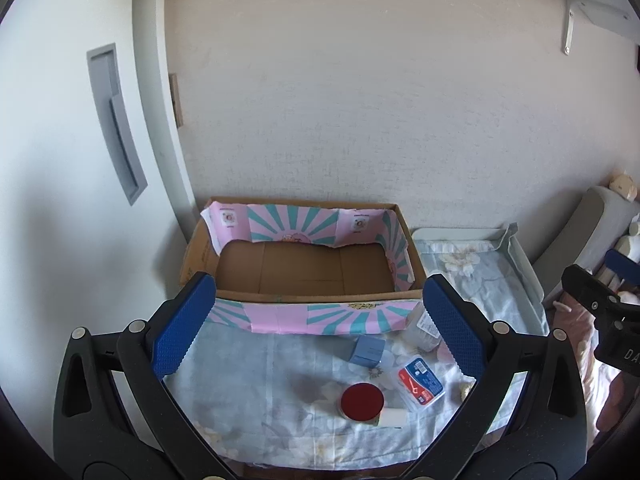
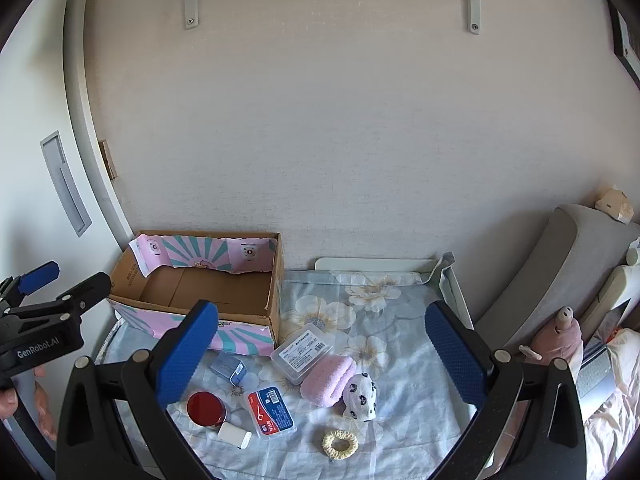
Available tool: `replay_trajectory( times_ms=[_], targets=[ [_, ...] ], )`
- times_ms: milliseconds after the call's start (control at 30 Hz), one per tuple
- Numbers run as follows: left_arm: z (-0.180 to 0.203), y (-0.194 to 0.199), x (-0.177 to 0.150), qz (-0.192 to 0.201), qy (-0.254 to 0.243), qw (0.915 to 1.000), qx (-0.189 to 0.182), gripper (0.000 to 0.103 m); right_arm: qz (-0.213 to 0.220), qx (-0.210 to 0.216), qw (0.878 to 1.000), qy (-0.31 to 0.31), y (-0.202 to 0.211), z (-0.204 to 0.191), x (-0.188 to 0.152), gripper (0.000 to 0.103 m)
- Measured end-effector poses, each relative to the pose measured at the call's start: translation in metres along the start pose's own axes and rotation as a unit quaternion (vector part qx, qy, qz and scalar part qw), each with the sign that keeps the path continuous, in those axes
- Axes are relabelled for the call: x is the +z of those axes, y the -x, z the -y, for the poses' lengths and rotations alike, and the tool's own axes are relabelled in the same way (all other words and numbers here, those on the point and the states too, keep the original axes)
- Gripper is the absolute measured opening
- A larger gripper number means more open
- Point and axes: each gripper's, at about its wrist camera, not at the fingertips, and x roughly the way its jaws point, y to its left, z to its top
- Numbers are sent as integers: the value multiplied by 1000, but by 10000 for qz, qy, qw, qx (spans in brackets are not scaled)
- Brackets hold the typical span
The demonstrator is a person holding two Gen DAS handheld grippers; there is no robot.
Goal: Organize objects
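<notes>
Both tools hang released above the floral bedsheet: our left tool has its blue-padded jaws spread wide and grips nothing, and our right tool is likewise spread and empty. Nothing is in hand yet, so we judge the step to be choosing and approaching a first item. Nearest our left tool lies the round jar with the red lid, touching a small white block; just beside them are the clear flat case with the red-and-blue label and the small grey-blue box. Under our right tool sit the clear rectangular plastic container, the rolled pink towel, the white spotted cloth bundle and the cream knitted hair tie. The open cardboard box lined with pink-and-teal paper stands empty against the wall. We should descend straight over one item, centre it between the jaws, and clear the box's near flap when carrying.
</notes>
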Motion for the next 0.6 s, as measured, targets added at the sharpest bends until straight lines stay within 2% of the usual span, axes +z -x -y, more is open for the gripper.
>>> replay_trajectory(
  times_ms=[67,233,600],
  targets=[
    [0,-1,0,-15,-25,10000,89,103,2,-4,10000,-34,0,1,-1,103],
    [0,4,0,84,-116,9999,43,103,87,-29,9999,-73,5,1,-2,103],
    [1,1,-2,-31,-123,9999,-105,103,96,56,9999,-131,9,1,-1,103]
  ],
)
